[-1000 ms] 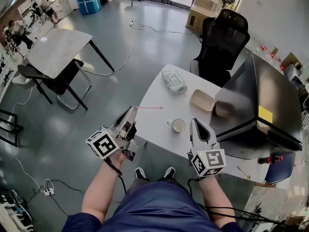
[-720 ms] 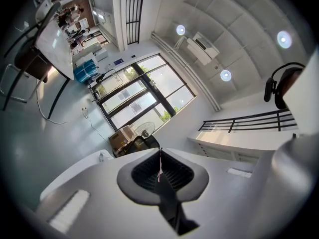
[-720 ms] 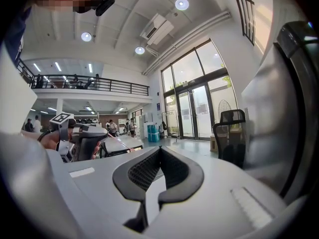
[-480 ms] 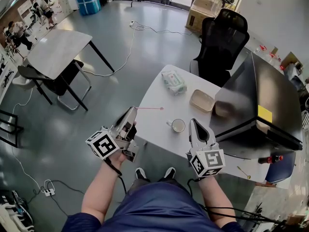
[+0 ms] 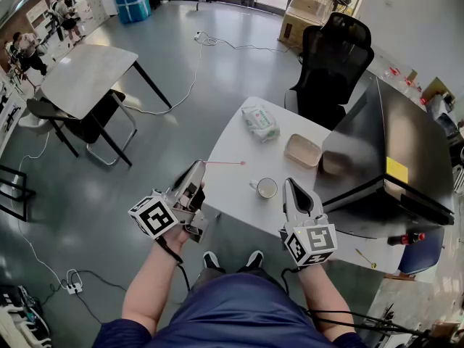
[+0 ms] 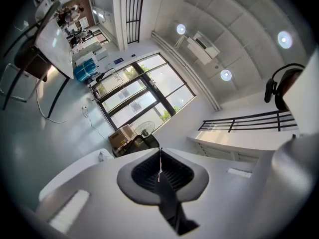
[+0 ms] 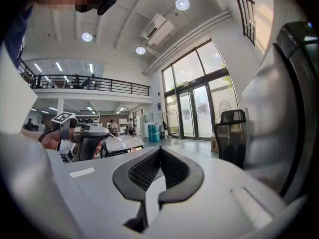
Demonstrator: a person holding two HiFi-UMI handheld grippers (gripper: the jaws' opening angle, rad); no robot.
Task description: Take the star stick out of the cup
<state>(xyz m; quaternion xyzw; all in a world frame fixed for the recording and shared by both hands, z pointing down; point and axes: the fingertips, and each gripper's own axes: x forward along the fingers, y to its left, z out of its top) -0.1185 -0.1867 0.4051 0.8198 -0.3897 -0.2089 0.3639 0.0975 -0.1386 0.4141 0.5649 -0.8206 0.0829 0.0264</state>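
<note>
L gripper was clenched on the star stick; its own view showed the jaws pinched together w/ the thin pink stick running up between the pads; in the head view the stick reached right from the gripper tip over the left part of the white tabletop, its free end left of the cup & apart from it; couldn't tell whether it touched the tabletop or hung above it; star end too small to make out. Cup stood upright near the near edge, nothing sticking out of it; R gripper sat just right of the cup, jaws closed on nothing per its own view. Wipes pack & shallow tray lay farther back, untouched. Judgement: removal step looked essentially done, stick clear of the cup; next move prob. calls for carrying it away from the cup & laying it flat on bare tabletop, w/ a steady pinch since so thin a stick could pivot or slip; R gripper not needed unless the cup shifts.
</note>
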